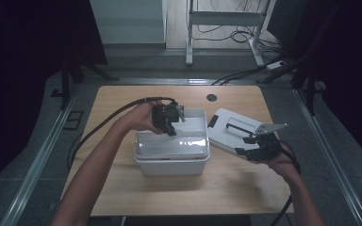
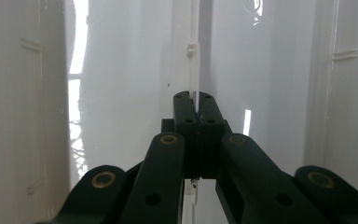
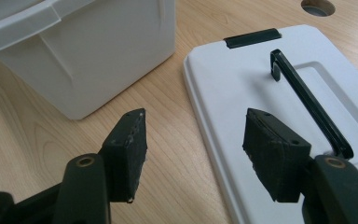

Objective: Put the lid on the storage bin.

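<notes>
A white plastic box (image 1: 172, 157) stands open in the middle of the wooden table (image 1: 122, 188). My left gripper (image 1: 172, 130) reaches down into its back left part. In the left gripper view the gripper (image 2: 194, 99) is shut, tips pressed together close to the glossy white inner wall (image 2: 121, 93), and I make out nothing between them. The box's white lid (image 1: 231, 129) with a black handle (image 1: 242, 128) lies flat to the right. My right gripper (image 3: 193, 149) is open astride the lid's (image 3: 242, 84) near left edge, one fingertip (image 3: 130, 140) over bare wood, the other over the lid.
The box's outer wall (image 3: 88, 60) stands just left of the right gripper. A black latch (image 3: 253, 37) sits at the lid's far end. A round cable hole (image 1: 211, 97) lies near the table's back edge. Cables trail from both grippers. Bare wood runs along the front.
</notes>
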The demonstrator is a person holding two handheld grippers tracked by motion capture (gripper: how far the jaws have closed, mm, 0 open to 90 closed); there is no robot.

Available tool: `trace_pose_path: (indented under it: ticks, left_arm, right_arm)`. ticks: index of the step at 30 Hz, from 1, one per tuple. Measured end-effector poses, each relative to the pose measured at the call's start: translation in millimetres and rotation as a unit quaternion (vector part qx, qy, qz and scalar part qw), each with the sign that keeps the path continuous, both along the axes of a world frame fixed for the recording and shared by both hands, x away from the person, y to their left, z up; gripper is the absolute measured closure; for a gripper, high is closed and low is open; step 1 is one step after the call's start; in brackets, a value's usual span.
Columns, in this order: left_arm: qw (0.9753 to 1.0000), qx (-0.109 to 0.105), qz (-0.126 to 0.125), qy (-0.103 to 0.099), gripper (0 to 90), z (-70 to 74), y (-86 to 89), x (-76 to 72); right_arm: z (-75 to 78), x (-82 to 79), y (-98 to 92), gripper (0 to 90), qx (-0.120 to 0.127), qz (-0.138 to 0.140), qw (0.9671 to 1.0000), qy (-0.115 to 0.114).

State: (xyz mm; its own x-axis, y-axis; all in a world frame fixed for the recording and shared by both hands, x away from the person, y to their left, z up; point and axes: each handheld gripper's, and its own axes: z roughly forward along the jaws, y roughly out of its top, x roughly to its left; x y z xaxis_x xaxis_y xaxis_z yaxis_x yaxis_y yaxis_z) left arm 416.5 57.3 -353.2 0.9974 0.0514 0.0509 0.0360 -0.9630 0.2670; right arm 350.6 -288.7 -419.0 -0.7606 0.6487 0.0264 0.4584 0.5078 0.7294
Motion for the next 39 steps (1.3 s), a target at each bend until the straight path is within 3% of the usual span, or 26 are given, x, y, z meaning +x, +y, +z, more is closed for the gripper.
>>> trace_pose_path:
  ticks: [6,11,18,24,30,34,39]
  left_arm:
    - [1.0,-0.005,-0.001,0.005,89.2,-6.1,1.6,1.0]
    - [0.9997,-0.021,-0.01,0.008,80.8,-8.1,3.6,-0.2]
    - [0.9997,-0.024,-0.003,0.002,88.5,-8.4,3.2,0.7]
    - [0.9997,-0.023,-0.004,0.0,89.4,-7.9,3.2,0.1]
    - [0.9991,-0.04,-0.005,0.011,89.5,-2.5,5.3,-1.6]
    - [0.9996,-0.025,-0.004,0.014,89.3,-7.3,3.3,-2.5]
    - [0.9991,-0.034,0.0,0.026,83.7,-13.5,4.3,-0.3]
  right_arm:
    - [-0.2,-0.2,-0.3,39.0,-0.001,-0.001,1.0,0.001]
    - [-1.3,1.3,0.2,39.0,-0.001,-0.002,1.0,0.001]
    - [-1.8,1.5,1.3,39.0,-0.004,-0.001,1.0,0.001]
    - [-1.6,1.3,0.0,39.0,-0.003,-0.004,1.0,0.0]
    - [-0.5,0.6,-1.3,39.0,-0.002,-0.005,1.0,-0.001]
    - [-0.3,0.8,-0.5,39.1,-0.003,-0.005,1.0,-0.001]
    - [-0.1,0.6,0.6,39.1,-0.005,-0.003,1.0,-0.002]
